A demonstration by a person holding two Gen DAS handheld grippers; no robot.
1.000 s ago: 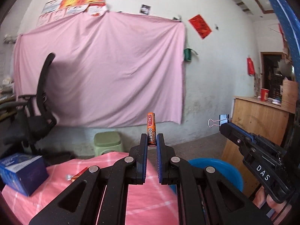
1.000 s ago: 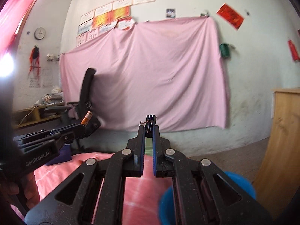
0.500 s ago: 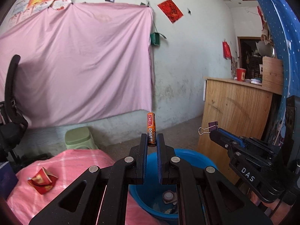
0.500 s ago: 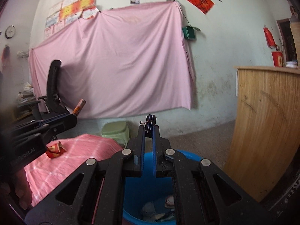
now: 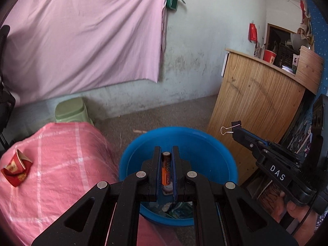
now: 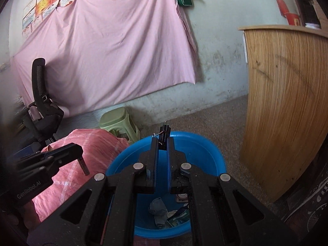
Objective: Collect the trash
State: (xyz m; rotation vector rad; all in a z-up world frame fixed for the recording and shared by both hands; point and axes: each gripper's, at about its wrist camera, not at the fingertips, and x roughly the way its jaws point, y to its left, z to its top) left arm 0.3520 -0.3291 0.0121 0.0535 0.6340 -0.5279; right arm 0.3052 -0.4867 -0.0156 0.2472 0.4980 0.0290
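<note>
My left gripper (image 5: 166, 153) hangs over the blue basin (image 5: 215, 153). An orange battery (image 5: 165, 169) lies low between its slightly parted fingers and seems to be slipping down. My right gripper (image 6: 163, 141) is shut on a black binder clip (image 6: 164, 135) above the same blue basin (image 6: 205, 151). In the left wrist view the binder clip (image 5: 230, 127) shows at the right gripper's tip. Several pieces of trash (image 6: 162, 209) lie in the basin. A crumpled red wrapper (image 5: 16, 168) lies on the pink cloth-covered table (image 5: 61, 164).
A green plastic stool (image 5: 71, 110) stands behind the table. A wooden counter (image 6: 287, 102) stands right of the basin. A black office chair (image 6: 41, 106) is at the left. A pink sheet (image 5: 82, 37) hangs on the wall.
Both grippers have swung right and tilted down over the basin. The battery, which stood up above the left fingertips, now sits lower between the fingers. The right gripper still holds the clip.
</note>
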